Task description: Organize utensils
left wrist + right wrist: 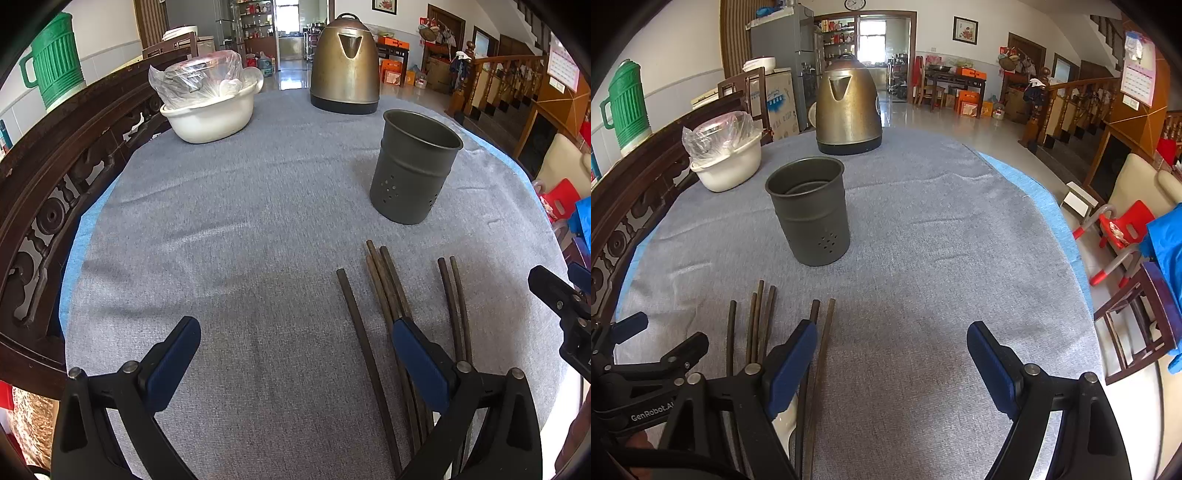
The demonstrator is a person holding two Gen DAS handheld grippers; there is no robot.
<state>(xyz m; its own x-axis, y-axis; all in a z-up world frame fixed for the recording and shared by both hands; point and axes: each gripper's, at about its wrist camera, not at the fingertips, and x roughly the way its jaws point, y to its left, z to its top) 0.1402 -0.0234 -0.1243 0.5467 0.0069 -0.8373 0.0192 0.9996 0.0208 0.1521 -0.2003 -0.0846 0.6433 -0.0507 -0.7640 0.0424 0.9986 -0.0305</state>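
Observation:
Several dark brown chopsticks [384, 295] lie side by side on the grey tablecloth [240, 240], pointing toward a grey perforated metal utensil holder [415, 168] that stands upright and looks empty. My left gripper [295, 328] is open and empty, its right finger over the chopsticks. In the right wrist view the chopsticks [759, 321] lie at lower left, the holder [810, 210] beyond them. My right gripper [892, 332] is open and empty, its left finger above two chopsticks. A white object shows under that finger.
A bronze electric kettle [345, 62] stands at the table's far side. A white basin [210, 114] with plastic-wrapped dishes sits at far left. A carved dark wooden bench back [55, 192] borders the left edge. A red child's chair [1123, 225] stands right of the table.

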